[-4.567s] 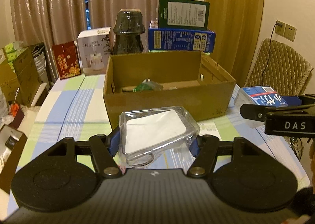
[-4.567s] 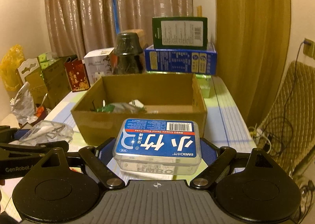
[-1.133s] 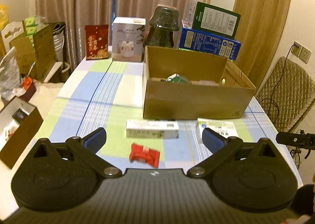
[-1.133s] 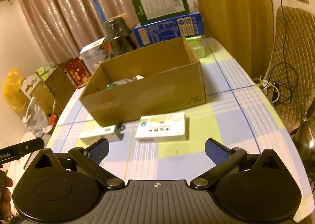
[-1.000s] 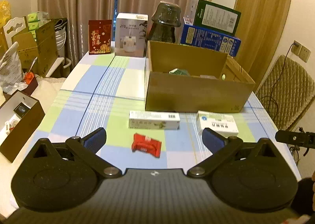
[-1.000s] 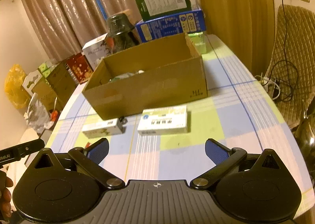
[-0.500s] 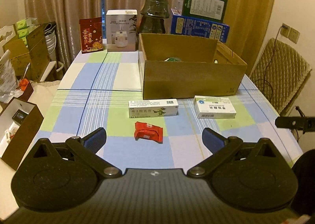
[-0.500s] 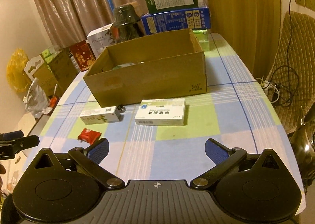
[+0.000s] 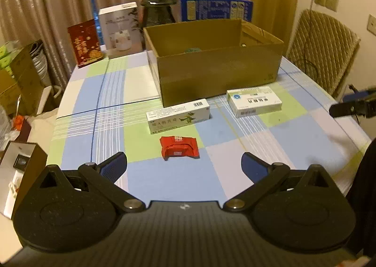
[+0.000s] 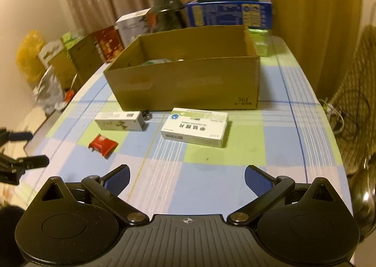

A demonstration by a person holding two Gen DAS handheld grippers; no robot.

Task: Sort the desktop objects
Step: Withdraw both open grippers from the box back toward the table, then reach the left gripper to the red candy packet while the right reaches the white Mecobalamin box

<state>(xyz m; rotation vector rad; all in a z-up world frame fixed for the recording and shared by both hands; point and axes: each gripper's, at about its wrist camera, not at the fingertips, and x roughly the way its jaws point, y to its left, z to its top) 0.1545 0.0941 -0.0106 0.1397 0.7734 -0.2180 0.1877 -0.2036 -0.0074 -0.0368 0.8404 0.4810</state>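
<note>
Both grippers hang over the near edge of the bench, each with its blue-padded fingers spread wide and nothing between them. The left gripper points at a crumpled red packet lying flat on the checked cloth just ahead of it. Just beyond the packet lies a long white carton with green print, set slightly askew, and to its right, a little apart, a broader white medicine box with blue characters. Both boxes sit close in front of the open cardboard box, which stands upright in the middle of the bench with some greenish items just visible inside, too hidden to name.

From the right wrist view, the right gripper faces the medicine box most directly, with the long carton and the red packet off to its left. A small dark object lies at the carton's right end, near the cardboard box; I cannot tell what it is. Part of the left gripper shows at the left edge there, blurred.

Behind the cardboard box stand a dark stacked pot, a white appliance box, a red gift box and a blue box with a green one on top.
</note>
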